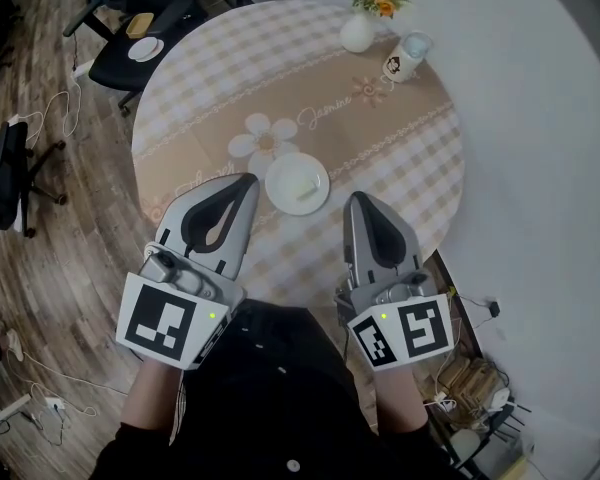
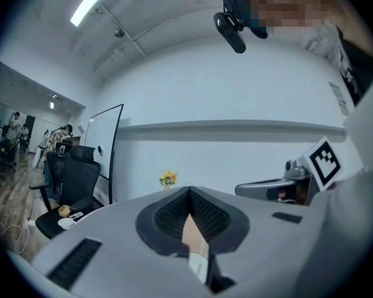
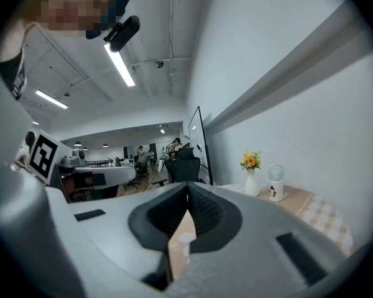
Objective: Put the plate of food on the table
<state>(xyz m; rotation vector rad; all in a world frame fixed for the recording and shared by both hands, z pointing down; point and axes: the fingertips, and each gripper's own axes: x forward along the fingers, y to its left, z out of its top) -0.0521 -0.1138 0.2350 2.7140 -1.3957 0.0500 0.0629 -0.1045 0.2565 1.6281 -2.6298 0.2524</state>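
Observation:
A white plate [image 1: 298, 182] with a pale piece of food on it rests on the round table [image 1: 400, 158], close to the near edge. My left gripper [image 1: 246, 181] hovers just left of the plate, its jaws meeting at the tips with nothing between them. My right gripper [image 1: 356, 200] is just right of the plate and also shut and empty. In the left gripper view the left gripper [image 2: 189, 190] points across the table; the right gripper [image 3: 188, 185] does the same in its own view. Neither touches the plate.
A white vase of flowers [image 1: 358, 30] and a small white fan-like item [image 1: 408, 56] stand at the table's far side. A black chair [image 1: 130, 53] to the far left carries a second small plate [image 1: 146, 48]. A white wall [image 1: 540, 118] runs close along the right.

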